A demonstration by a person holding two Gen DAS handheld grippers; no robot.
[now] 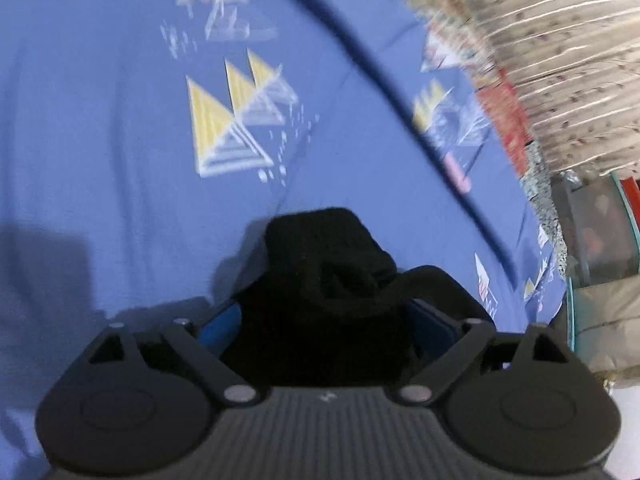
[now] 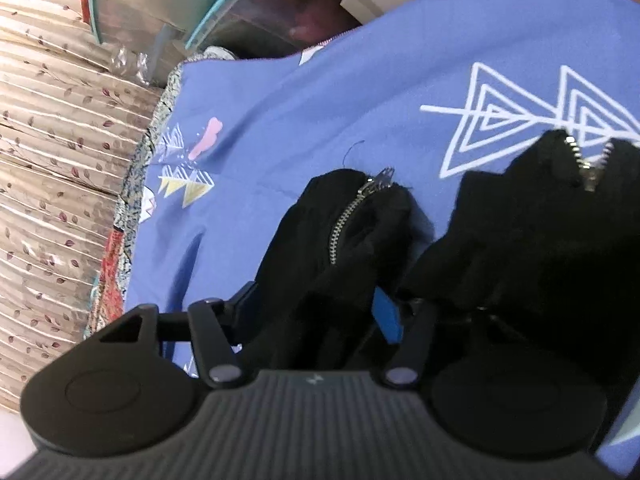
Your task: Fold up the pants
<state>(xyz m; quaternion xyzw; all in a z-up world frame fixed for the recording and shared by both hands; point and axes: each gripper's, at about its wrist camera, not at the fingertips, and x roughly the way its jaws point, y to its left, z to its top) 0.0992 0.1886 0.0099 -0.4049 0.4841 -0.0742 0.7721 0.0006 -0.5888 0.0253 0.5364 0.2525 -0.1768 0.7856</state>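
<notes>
The pants are black. In the left wrist view a bunched black fold (image 1: 332, 280) sits between the jaws of my left gripper (image 1: 324, 320), which is shut on it above the blue bedsheet (image 1: 100, 120). In the right wrist view my right gripper (image 2: 320, 304) is shut on a black pant end with a silver zipper (image 2: 348, 216). A second black part with an open zipper (image 2: 588, 160) lies to the right on the sheet.
The blue sheet (image 2: 300, 100) has white and yellow triangle prints. A beige floral pleated cloth (image 2: 52, 140) hangs past the bed's edge; it also shows in the left wrist view (image 1: 560, 60). Clutter with a teal-rimmed container (image 2: 224, 12) lies beyond the bed.
</notes>
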